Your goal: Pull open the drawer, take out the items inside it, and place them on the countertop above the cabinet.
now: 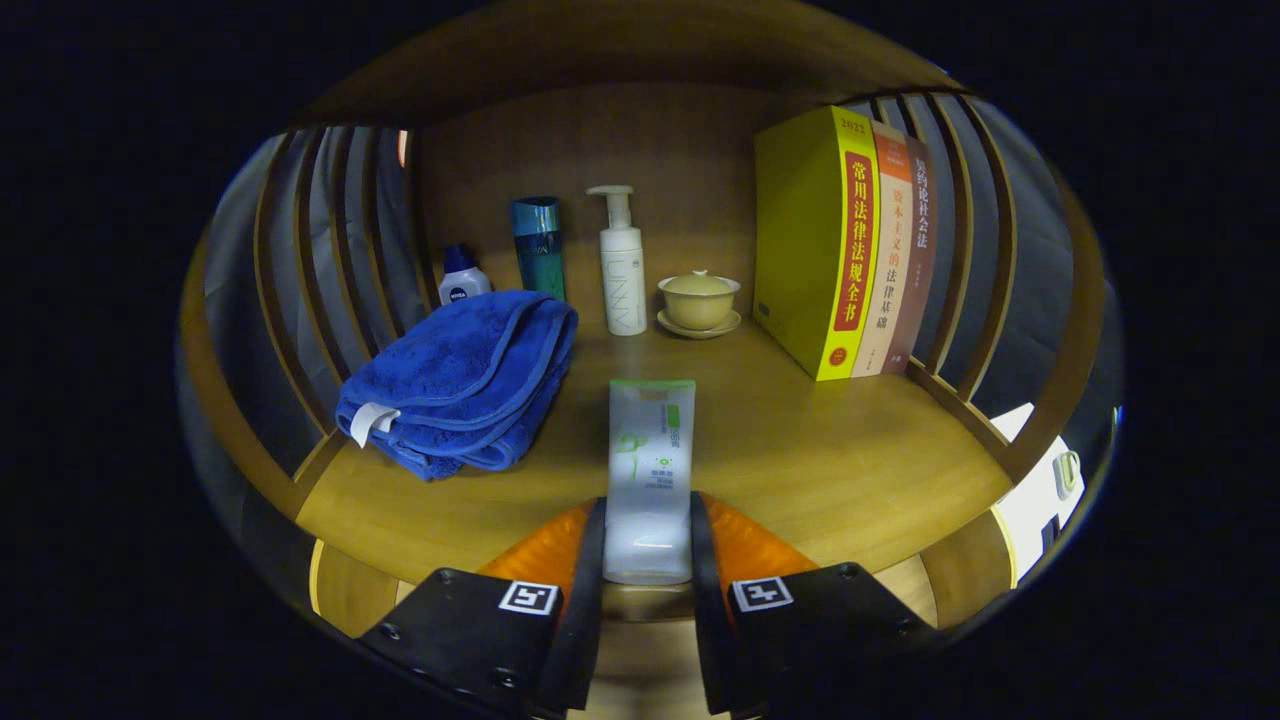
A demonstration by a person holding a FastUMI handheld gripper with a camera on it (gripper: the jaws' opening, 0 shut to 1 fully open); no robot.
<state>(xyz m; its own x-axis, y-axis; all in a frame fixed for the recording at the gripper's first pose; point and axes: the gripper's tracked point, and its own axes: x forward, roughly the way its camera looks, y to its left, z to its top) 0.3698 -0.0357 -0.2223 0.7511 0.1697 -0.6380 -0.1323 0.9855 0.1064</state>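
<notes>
gripper view:
tongs (647,545): your tongs are clamped on the tube, one finger pressing each long side; you are holding it pointed forward over the near edge of the surface.
tube (651,470): pale, see-through squeeze tube with green print, flat end toward you between the fingers, far end reaching out past the fingertips over the wood. Whether it touches the wood, cannot tell.
surface (800,470): wooden top with slatted rails on both sides and a solid wooden back panel; this is where your things stand.
towel (465,380): blue, folded loosely, lying on the surface to the left of the tube and a bit beyond your fingertips; white tag hangs at its near-left corner.
small bottle (462,282): white with blue cap, at the back left, just behind the towel, partly hidden by it.
blue bottle (538,245): tall, teal-blue, upright at the back, just right of the small bottle, its base hidden by the towel.
pump bottle (622,265): white, upright, straight beyond the tube near the back panel.
lidded cup (699,298): yellowish, lid on, sitting on a matching saucer, just right of the pump bottle.
books (850,245): three standing upright, spines facing you, at the back right against the rail; thick yellow one on the left, two thinner ones touching it on the right.
</notes>
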